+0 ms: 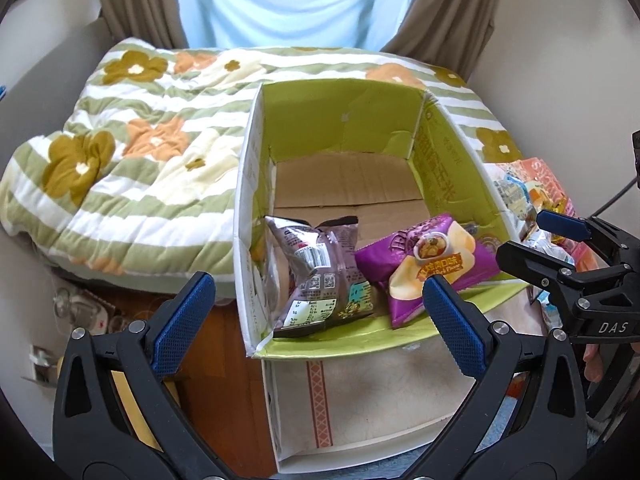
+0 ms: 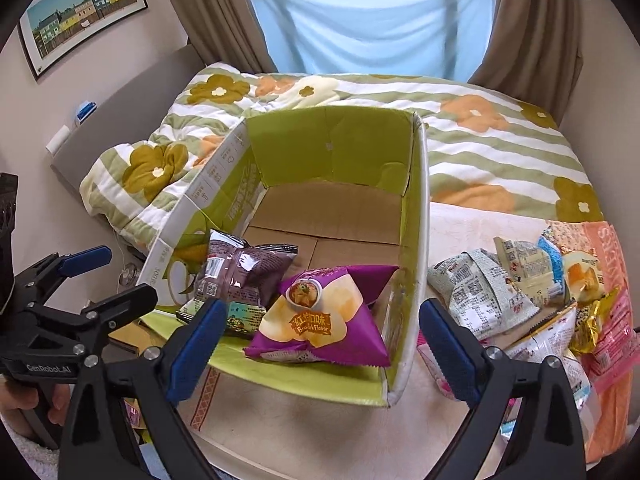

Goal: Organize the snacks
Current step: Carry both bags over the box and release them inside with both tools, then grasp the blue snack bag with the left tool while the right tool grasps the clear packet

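Note:
A green-lined cardboard box (image 1: 360,120) (image 2: 332,144) stands open on the bed. Inside at its near end lie a purple chip bag (image 1: 424,268) (image 2: 320,320) and a brown-grey snack bag (image 1: 320,276) (image 2: 244,276). A pile of loose snack packets (image 2: 520,292) (image 1: 532,208) lies to the right of the box. My left gripper (image 1: 320,320) is open and empty in front of the box; it also shows in the right wrist view (image 2: 104,280). My right gripper (image 2: 320,352) is open and empty near the box's front right corner; it also shows in the left wrist view (image 1: 532,236).
A green-striped floral quilt (image 1: 140,140) (image 2: 500,144) covers the bed behind and beside the box. A pink-orange patterned bag (image 2: 608,280) lies under the loose packets. Wooden floor (image 1: 216,360) and small clutter lie at the lower left. Curtains (image 2: 368,20) hang behind.

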`<state>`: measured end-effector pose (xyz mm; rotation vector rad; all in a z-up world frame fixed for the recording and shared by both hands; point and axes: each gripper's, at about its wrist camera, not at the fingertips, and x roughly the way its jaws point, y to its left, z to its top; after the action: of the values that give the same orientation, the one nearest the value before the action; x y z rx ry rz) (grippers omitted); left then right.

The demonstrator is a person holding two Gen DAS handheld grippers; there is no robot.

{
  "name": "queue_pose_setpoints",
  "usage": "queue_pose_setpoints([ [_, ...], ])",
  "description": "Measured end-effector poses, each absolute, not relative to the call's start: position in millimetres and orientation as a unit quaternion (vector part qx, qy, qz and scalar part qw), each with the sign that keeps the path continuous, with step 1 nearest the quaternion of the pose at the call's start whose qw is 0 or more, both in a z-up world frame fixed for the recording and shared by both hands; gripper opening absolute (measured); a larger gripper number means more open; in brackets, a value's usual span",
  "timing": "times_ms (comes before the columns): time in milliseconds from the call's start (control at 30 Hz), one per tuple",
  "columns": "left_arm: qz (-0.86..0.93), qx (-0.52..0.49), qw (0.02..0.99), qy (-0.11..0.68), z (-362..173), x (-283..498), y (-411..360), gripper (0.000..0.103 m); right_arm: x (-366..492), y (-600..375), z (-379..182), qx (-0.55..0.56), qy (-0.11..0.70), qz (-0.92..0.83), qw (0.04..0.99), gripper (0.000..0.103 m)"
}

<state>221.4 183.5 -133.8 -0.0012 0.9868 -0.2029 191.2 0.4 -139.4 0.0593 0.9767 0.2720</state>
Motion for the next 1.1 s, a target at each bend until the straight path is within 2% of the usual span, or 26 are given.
queue_pose_setpoints([
  [300, -0.169, 0.008, 0.877, 0.450, -119.5, 210.5, 158.1, 0.103, 159.1, -15.5, -107.8, 0.056, 0.437, 0.091, 0.893, 0.096],
  [567, -0.219, 0.011, 0.869, 0.444, -112.4, 200.2, 110.3, 0.103, 129.5, -67.9, -86.4, 0.069, 0.417, 0.045, 0.905, 0.096],
  [800, -0.228, 0.002, 0.859, 0.458, -118.8, 185.3, 43.0, 0.103, 105.4, -142.6, -79.2, 0.068, 0.406, 0.024, 0.911, 0.096],
  [1100, -0.189, -0.041, 0.846, 0.496, -146.9, 151.5, -67.4, 0.103, 86.9, -252.5, -100.3, 0.021, 0.443, 0.050, 0.895, 0.096],
])
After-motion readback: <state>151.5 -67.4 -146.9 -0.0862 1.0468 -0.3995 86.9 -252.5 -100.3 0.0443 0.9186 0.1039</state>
